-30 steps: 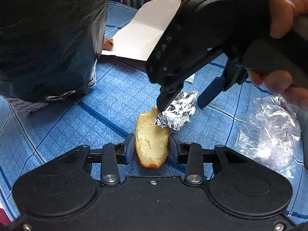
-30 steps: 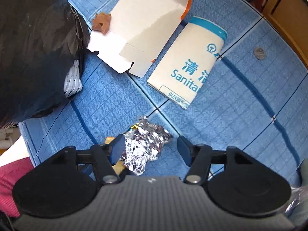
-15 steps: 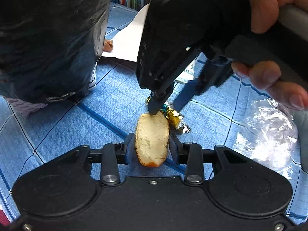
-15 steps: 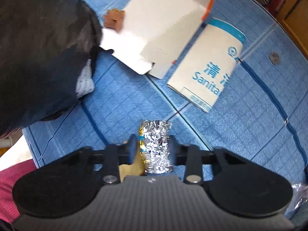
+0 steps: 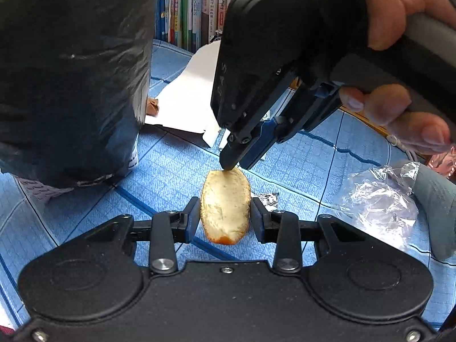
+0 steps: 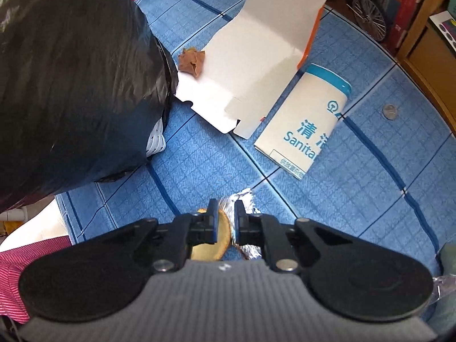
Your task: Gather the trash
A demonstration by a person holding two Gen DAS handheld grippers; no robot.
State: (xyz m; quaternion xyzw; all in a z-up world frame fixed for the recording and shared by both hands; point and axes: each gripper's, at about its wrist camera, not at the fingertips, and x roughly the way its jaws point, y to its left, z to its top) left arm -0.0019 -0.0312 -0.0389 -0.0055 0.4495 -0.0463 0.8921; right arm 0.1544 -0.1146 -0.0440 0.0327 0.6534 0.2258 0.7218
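Far left: big black trash bag stands upright on the blue checked cloth covering the surface; a bit of white basket peeks out under its bottom edge. Just right of the bag, a small brown crumpled scrap lies touching the edge of a flattened white carton w/ an orange side. Books line up behind, at the back of the left cam view.

Center: bread slice lies flat on the cloth, lengthwise btw the fingers of the left claw. Both pads sit right at its sides, so the claw is clenched on the bread. Right claw comes down from above w/ a hand on its handle; fingertip touches the far end of the bread. Its jaws are nearly together, only a narrow gap. Crumpled foil shows beside & under the right-hand finger and in the gap, w/ the bread under the left-hand finger. Looks pinched on the foil, but contact is partly hidden, so can't tell for sure. In the left cam only a small foil corner shows, just right of the bread.

Right: white & blue packet printed "Sanita…" lies flat beside the carton. Coin sits well apart, further right. Clear plastic wrap lies crumpled on the cloth, right of the left claw.
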